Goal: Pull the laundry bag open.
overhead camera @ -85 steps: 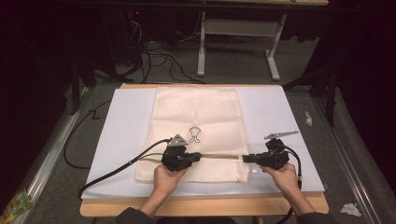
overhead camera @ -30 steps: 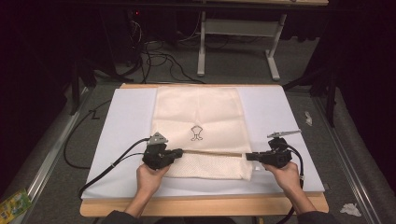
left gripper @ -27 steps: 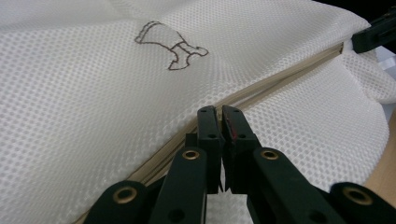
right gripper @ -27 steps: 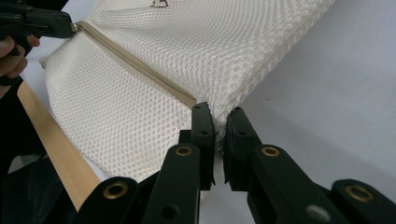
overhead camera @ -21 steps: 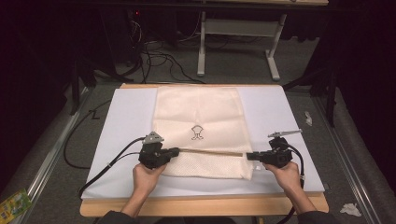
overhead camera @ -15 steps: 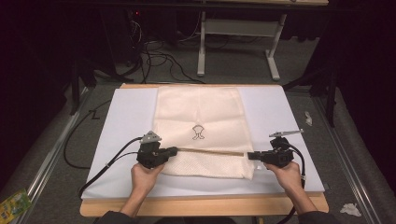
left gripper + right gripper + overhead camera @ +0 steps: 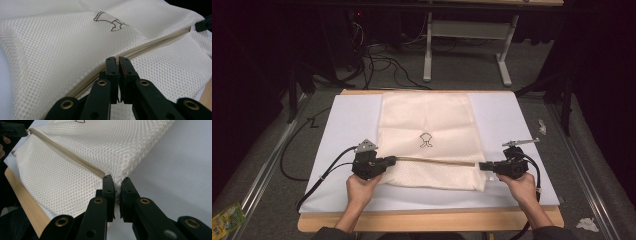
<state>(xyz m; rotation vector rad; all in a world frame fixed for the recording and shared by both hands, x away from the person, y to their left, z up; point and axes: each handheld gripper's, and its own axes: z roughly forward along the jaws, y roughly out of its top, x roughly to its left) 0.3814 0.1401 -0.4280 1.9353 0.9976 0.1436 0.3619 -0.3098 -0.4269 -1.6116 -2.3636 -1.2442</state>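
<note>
- The mesh bag (image 7: 429,142) is light, soft and floppy, so I take it by the stiffer zipper (image 7: 437,161) ends.
- My left gripper (image 7: 388,162) pinches the zipper's left end; my right gripper (image 7: 483,166) clamps the bag's right edge.

The high view looks forward and down over the table (image 7: 342,120). Each gripper view sits close, facing along its jaws. All share the mesh bag (image 7: 427,120) (image 7: 57,42) (image 7: 105,145).

black jaws, brass rivets; trailing black cables
</note>
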